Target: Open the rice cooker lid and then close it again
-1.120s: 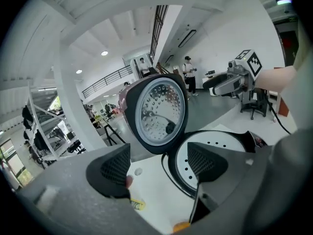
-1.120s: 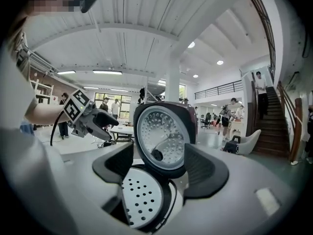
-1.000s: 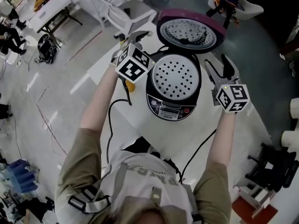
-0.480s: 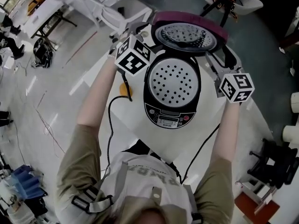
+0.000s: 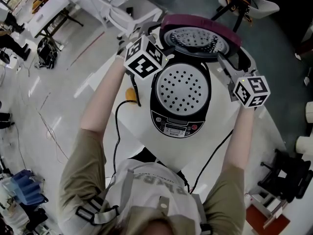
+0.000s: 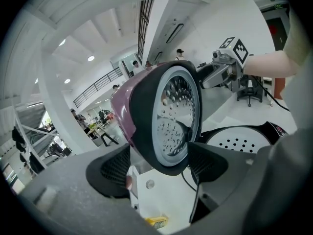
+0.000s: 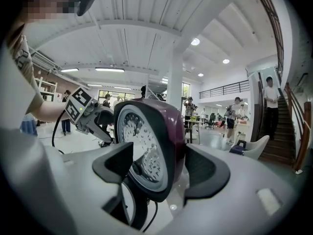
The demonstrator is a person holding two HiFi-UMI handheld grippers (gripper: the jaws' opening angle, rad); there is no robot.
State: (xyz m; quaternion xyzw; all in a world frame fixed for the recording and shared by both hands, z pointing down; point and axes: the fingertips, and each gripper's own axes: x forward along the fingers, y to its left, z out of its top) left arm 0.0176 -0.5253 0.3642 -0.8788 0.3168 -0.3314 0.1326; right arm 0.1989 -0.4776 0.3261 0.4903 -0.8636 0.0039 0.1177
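Since a second ago, our left hand-held gripper and our right hand-held gripper have both slid forward, from beside the pot to the two sides of the raised lid. The left one has its jaws apart, and the rim of the lid sits in the gap between them; we do not see the pads pressing on it. The right one is the same on the other side, with jaws wide apart and the lid's edge between them, one jaw by the shiny inside and one by the purple back. The rice cooker stands in the middle of the white surface with its lid up at the far side, so we think the opening is done and the closing comes next. Things could go wrong from here. If one side pushes harder than the other, the lid may twist on its hinge. The rim looks round and smooth, so a jaw could slip off, and then the lid might drop and bang shut. A hard push could also make the whole cooker slide. The lid is round and purple outside, with a dark ring and a pale metal plate full of little bumps inside. Below it, a white tray with many holes covers the pot's mouth, and the buttons face us.
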